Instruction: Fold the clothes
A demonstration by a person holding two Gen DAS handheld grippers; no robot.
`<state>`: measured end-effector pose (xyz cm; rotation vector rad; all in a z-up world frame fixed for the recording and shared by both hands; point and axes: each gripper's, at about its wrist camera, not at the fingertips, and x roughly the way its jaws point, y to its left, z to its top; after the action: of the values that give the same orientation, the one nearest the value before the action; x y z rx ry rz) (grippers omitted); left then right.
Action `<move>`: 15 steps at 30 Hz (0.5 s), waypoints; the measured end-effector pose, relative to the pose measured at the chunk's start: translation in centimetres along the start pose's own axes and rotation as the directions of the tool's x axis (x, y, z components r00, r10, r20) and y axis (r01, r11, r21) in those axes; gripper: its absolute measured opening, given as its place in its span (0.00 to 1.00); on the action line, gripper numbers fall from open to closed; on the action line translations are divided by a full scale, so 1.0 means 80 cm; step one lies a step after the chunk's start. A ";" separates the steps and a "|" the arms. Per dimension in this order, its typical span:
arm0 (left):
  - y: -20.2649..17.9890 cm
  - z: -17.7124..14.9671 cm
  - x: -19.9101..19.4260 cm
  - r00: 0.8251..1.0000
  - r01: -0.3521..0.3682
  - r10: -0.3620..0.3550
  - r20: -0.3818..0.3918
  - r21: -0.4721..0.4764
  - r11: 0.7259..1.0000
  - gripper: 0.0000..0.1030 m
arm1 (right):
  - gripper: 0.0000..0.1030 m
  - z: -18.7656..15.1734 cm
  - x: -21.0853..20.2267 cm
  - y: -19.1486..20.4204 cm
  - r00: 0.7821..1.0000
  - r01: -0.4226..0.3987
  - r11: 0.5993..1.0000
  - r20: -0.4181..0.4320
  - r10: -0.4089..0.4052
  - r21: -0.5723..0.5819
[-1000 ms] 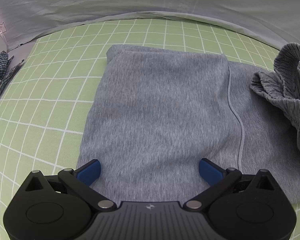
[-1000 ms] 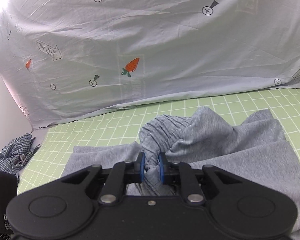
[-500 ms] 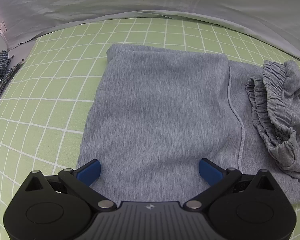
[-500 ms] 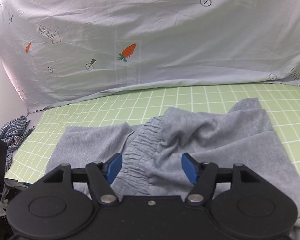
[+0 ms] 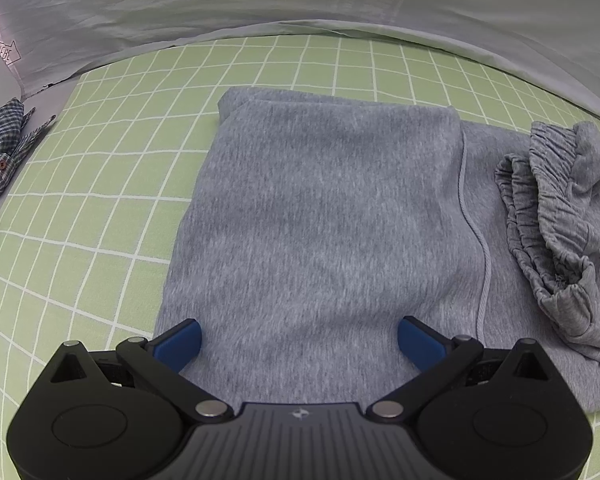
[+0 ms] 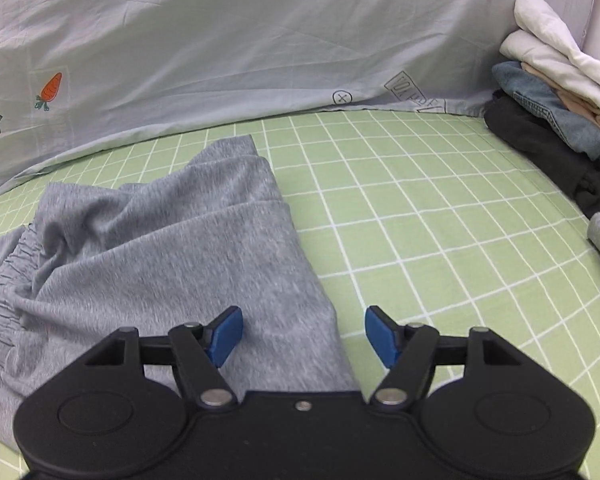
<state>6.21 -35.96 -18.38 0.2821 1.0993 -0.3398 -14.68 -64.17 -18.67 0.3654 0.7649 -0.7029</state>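
Your left gripper (image 5: 299, 340) hovers with its blue pads spread wide and holding nothing, low over the near end of the grey sweatpants (image 5: 320, 216), whose folded leg section lies flat straight ahead of it; that stance suits pinning or smoothing the cloth while the other side is worked. Off to its right the elastic waistband (image 5: 540, 216) sits bunched on top, so the fold there looks unfinished. Your right gripper (image 6: 303, 336) is also spread and empty, straddling the pants' near right edge, one pad over grey cloth and the other over the green checked sheet (image 6: 440, 216). Far to its right a stack of folded clothes (image 6: 556, 120) waits, likely where these go once folded.
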 end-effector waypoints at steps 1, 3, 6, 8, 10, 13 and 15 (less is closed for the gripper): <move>0.000 0.000 0.000 1.000 -0.001 0.001 0.000 0.000 1.000 1.00 | 0.64 -0.001 0.002 -0.003 1.000 -0.016 1.000 -0.006 0.016 0.012; 0.001 -0.001 -0.001 1.000 -0.001 0.001 0.000 0.000 1.000 1.00 | 0.44 -0.003 0.004 -0.007 0.998 -0.060 0.997 -0.016 0.061 0.049; 0.004 -0.003 -0.001 1.000 0.004 -0.004 0.000 0.003 1.000 1.00 | 0.15 -0.001 -0.001 -0.006 0.996 -0.089 0.993 -0.014 0.090 0.079; 0.004 -0.001 -0.002 1.000 0.005 -0.005 -0.012 0.016 1.000 1.00 | 0.10 0.003 -0.010 -0.004 0.994 -0.109 0.990 0.011 0.108 0.092; 0.004 0.002 -0.003 1.000 0.000 0.001 -0.027 0.039 0.999 1.00 | 0.09 0.008 -0.023 0.000 0.990 -0.136 0.986 0.055 0.131 0.098; 0.005 0.004 -0.008 0.999 -0.006 0.009 -0.035 0.069 0.998 1.00 | 0.08 0.019 -0.047 0.013 0.978 -0.176 0.981 0.127 0.165 0.083; 0.006 0.004 -0.012 0.999 -0.004 0.008 -0.039 0.092 0.996 1.00 | 0.08 0.029 -0.064 0.030 0.967 -0.205 0.977 0.166 0.193 0.064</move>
<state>6.32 -35.51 -17.35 0.3747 1.1233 -0.3815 -14.48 -61.41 -13.22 0.4472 0.5409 -0.5666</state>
